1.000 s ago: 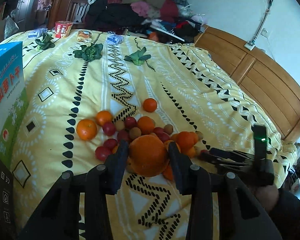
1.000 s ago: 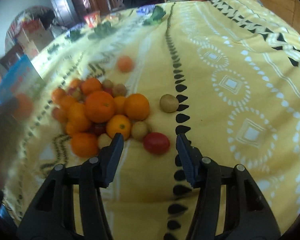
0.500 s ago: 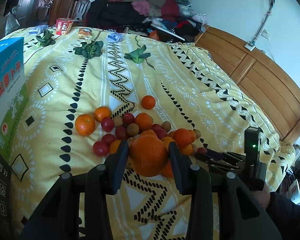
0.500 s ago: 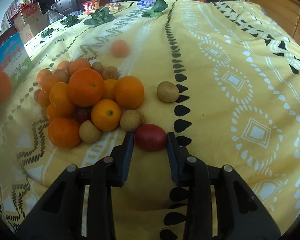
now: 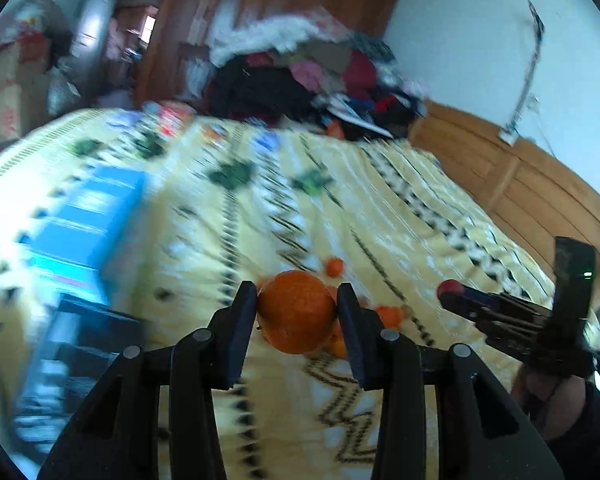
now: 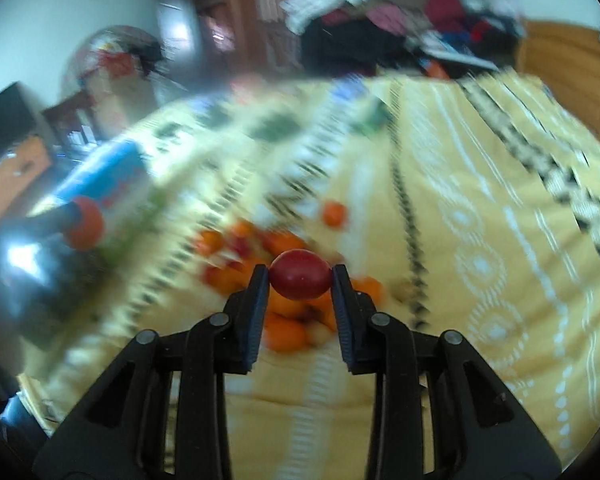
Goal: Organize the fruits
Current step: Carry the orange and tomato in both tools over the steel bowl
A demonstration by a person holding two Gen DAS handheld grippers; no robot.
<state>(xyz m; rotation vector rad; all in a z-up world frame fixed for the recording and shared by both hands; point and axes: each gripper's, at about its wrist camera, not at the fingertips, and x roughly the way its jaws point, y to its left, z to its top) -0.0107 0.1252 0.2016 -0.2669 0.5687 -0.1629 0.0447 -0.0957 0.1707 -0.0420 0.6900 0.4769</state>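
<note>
Both of your grippers are rising off the bedspread [image 5: 380,208] since the earlier frames. Your left gripper [image 5: 297,312] is clamping the orange [image 5: 296,310], now up above the fruit pile [image 6: 268,304]. Your right gripper [image 6: 300,276] is gripping the red fruit [image 6: 299,274] after just closing on it, holding it over the pile. Everything behind is blurring.

The right hand-held gripper [image 6: 300,280] clamps a red fruit [image 6: 299,274] above the blurred fruit pile [image 6: 284,320].
</note>
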